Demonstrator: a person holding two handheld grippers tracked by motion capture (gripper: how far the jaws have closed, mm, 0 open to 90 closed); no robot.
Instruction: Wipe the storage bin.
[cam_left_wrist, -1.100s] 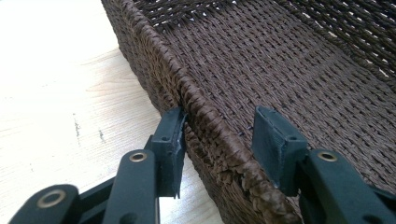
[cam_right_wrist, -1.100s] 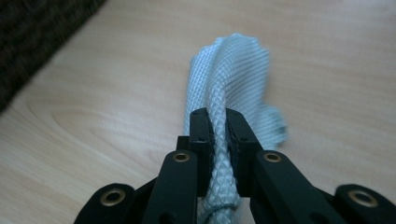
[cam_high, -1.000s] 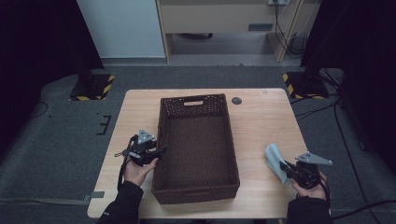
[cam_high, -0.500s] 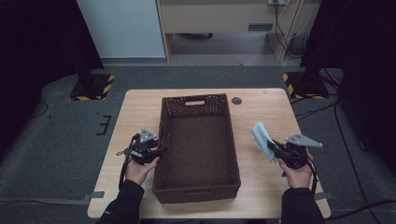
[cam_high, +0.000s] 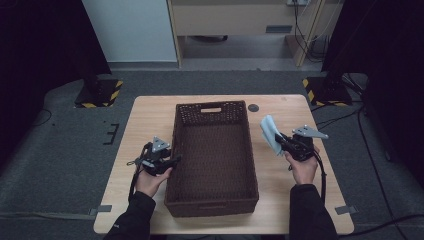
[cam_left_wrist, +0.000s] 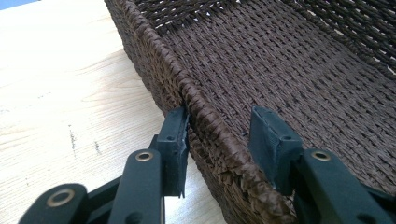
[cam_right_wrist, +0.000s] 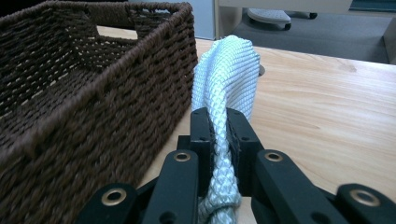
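Cloth (cam_high: 270, 134), pale blue and bunched, now hangs from the right gripper (cam_high: 283, 143) just beside the basket's (cam_high: 214, 107) right wall, raised off the table (cam_high: 150, 120). One second ago the same cloth sat low and far out, near the table's right edge, close to the person's body; half a second ago it was already higher and nearer the basket. Over the three pictures the right hand (cam_high: 302, 167) has thus carried it inward and forward, which suggests a transfer into the basket is under way, with the cloth not yet over the rim.

In the right gripper view the jaws are pinched tight on a fold of the cloth (cam_right_wrist: 226, 88), the woven fabric standing up between them, and the basket (cam_right_wrist: 93, 93) rises at the left, its wall close by.

Left gripper (cam_high: 167, 162) has not shifted across the frames: it rests at the basket's left wall. The left gripper view shows its jaws set moderately apart and straddling the braided rim (cam_left_wrist: 205, 116), the outer pad touching the weave and the inner pad standing clear of it; no clamping is evident. Judged from this, the left hand (cam_high: 150, 181) steadies the basket while the right brings the cloth. The basket interior is bare.
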